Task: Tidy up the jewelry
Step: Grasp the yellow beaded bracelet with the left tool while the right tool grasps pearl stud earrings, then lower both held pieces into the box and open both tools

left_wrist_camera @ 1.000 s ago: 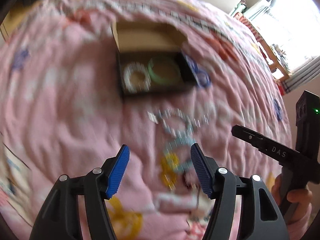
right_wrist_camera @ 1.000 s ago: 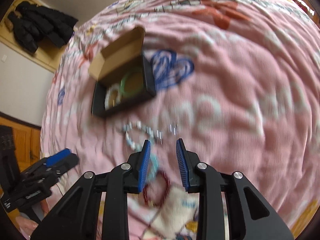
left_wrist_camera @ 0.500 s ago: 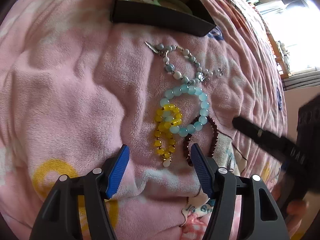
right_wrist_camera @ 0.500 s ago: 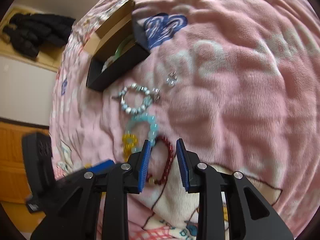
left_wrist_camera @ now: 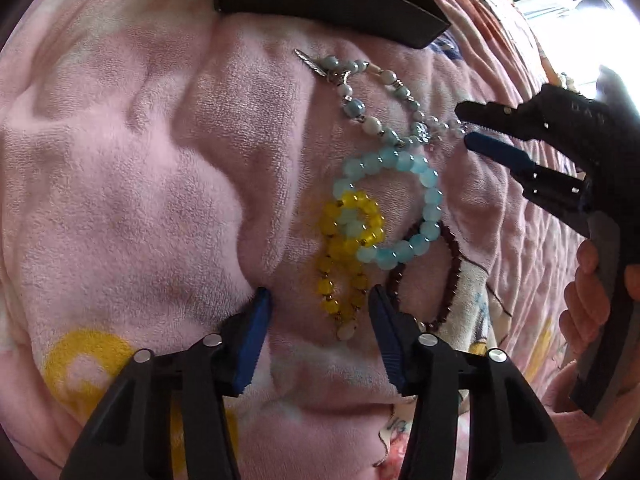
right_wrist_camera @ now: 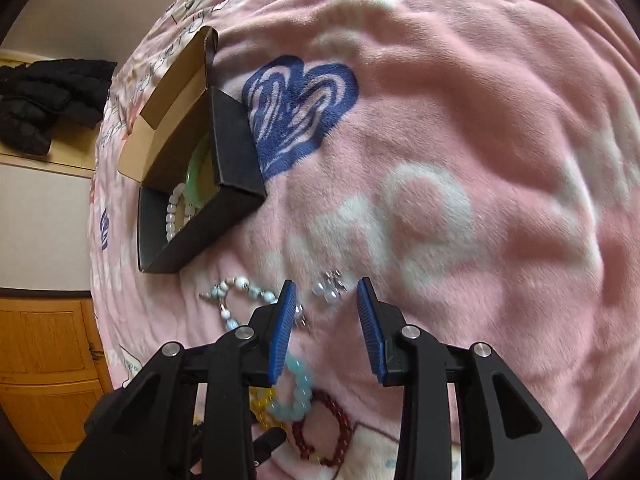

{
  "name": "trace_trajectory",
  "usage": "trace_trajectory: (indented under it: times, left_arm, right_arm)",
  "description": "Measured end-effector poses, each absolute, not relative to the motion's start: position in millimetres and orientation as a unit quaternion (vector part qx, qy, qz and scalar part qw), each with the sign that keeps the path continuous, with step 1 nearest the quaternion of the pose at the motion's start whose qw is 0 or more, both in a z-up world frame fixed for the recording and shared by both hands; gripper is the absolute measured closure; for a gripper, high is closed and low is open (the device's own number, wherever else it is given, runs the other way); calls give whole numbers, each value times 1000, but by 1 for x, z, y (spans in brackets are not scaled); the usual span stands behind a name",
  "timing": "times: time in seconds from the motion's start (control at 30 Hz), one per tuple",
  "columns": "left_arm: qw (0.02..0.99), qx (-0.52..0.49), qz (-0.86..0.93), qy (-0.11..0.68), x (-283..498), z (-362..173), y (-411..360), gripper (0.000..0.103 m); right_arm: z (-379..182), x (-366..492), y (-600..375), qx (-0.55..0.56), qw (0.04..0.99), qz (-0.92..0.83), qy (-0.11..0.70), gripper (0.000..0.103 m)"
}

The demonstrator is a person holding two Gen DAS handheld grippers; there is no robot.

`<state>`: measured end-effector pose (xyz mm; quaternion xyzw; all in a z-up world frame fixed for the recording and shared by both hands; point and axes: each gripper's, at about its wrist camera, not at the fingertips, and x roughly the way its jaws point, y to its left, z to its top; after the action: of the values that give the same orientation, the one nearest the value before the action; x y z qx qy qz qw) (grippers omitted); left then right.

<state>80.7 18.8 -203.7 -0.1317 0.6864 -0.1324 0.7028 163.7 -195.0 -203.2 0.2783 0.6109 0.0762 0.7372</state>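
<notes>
Several bracelets lie on a pink blanket. My left gripper (left_wrist_camera: pixel 320 302) is open, its jaws on either side of the lower end of the yellow bead bracelet (left_wrist_camera: pixel 346 252). A light blue bead bracelet (left_wrist_camera: pixel 404 200) overlaps it, a dark red one (left_wrist_camera: pixel 448 280) lies to the right, and a blue-and-white beaded one with a silver charm (left_wrist_camera: pixel 360 92) lies beyond. My right gripper (right_wrist_camera: pixel 326 300) is open around a small clear crystal piece (right_wrist_camera: pixel 330 286). The black box (right_wrist_camera: pixel 224 176) holds a white bead bracelet (right_wrist_camera: pixel 174 212) and a green bangle (right_wrist_camera: pixel 196 176).
The box's brown lid (right_wrist_camera: pixel 172 108) stands open at the back. A blue heart print (right_wrist_camera: pixel 296 104) lies right of the box. Black clothing (right_wrist_camera: pixel 44 96) lies on a shelf beyond the bed, above a wooden cabinet (right_wrist_camera: pixel 44 372). My right gripper also shows in the left wrist view (left_wrist_camera: pixel 472 128).
Both grippers came down close to the blanket. The left moved onto the yellow bracelet and narrowed slightly. The right moved forward to the crystal piece and opened wider.
</notes>
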Motion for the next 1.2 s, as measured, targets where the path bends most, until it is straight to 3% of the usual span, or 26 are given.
trace_trajectory:
  times: [0.2, 0.33, 0.4, 0.77, 1.2]
  left_arm:
    - [711, -114, -122, 683, 84, -206, 17, 75]
    - [716, -110, -121, 678, 84, -203, 21, 86]
    - [720, -105, -121, 675, 82, -200, 23, 90]
    - [745, -66, -136, 650, 66, -170, 23, 94]
    - [789, -43, -130, 599, 53, -92, 34, 94]
  right_arm:
    - [-214, 173, -188, 257, 739, 53, 620, 72]
    - [-215, 173, -187, 254, 746, 42, 614, 83]
    - [-212, 171, -188, 250, 749, 47, 611, 83]
    - [-184, 153, -205, 256, 761, 61, 594, 84]
    - [-132, 116, -190, 251, 782, 120, 558, 84]
